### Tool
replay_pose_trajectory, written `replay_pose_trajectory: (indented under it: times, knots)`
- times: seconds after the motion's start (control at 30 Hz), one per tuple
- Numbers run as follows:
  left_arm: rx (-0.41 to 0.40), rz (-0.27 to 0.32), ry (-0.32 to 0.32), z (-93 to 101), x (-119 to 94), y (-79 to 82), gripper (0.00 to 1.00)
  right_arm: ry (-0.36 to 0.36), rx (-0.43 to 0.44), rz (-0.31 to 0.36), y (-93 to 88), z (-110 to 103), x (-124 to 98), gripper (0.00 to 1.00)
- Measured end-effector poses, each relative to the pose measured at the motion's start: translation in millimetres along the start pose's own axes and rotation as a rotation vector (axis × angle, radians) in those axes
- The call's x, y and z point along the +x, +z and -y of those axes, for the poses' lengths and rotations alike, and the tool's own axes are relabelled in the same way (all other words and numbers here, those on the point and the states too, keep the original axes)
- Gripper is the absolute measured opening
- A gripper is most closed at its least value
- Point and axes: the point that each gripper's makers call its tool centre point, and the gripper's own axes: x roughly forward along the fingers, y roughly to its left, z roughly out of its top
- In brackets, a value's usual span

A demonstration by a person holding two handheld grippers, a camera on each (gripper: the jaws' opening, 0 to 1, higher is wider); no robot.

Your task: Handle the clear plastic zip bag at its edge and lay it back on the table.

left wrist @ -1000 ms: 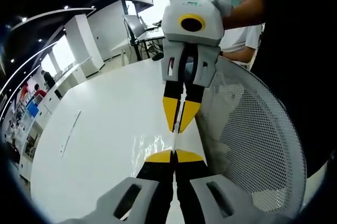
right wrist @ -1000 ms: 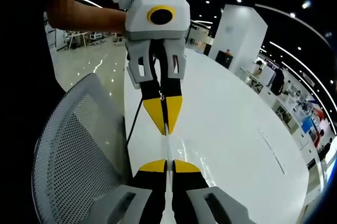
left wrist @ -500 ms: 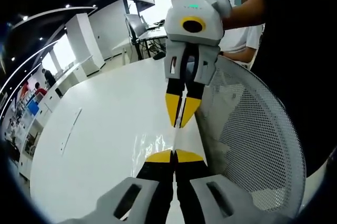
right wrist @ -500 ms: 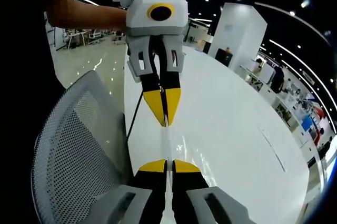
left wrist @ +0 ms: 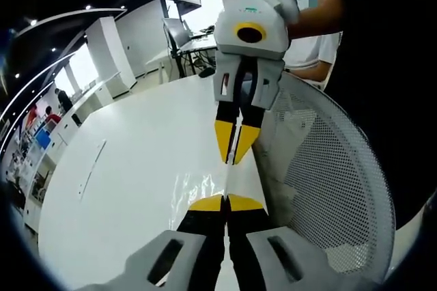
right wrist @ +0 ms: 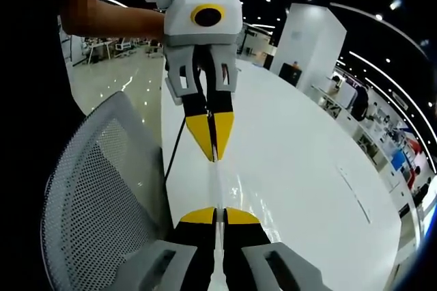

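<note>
L gripper (left wrist: 226, 203) pinched tight on clear zip bag (left wrist: 205, 185) edge; R gripper (right wrist: 219, 217) clamped on same edge opposite, tips facing. Bag stretched taut betw both, hanging edge-on above white table (left wrist: 136, 168) near its rim, mesh chair (left wrist: 328, 182) beside. Best lowered level, both ends together, tension kept, released only once flat.

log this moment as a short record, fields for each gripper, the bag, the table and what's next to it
left gripper: shut on the bag's edge
right gripper: shut on the same edge, facing the left one
clear plastic zip bag: stretched between both grippers, above the table
table: white, glossy
mesh chair: white, beside the table edge
</note>
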Motion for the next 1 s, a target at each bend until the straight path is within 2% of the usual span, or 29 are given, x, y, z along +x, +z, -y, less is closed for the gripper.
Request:
replay_pose_trajectory:
  times: [1.0]
  knots:
    - [-0.013, 0.0, 0.008, -2.1, -3.7, -5.5, 0.0, -0.004, 0.007, -0.005, -4.6, 0.3, -1.2, 0.0]
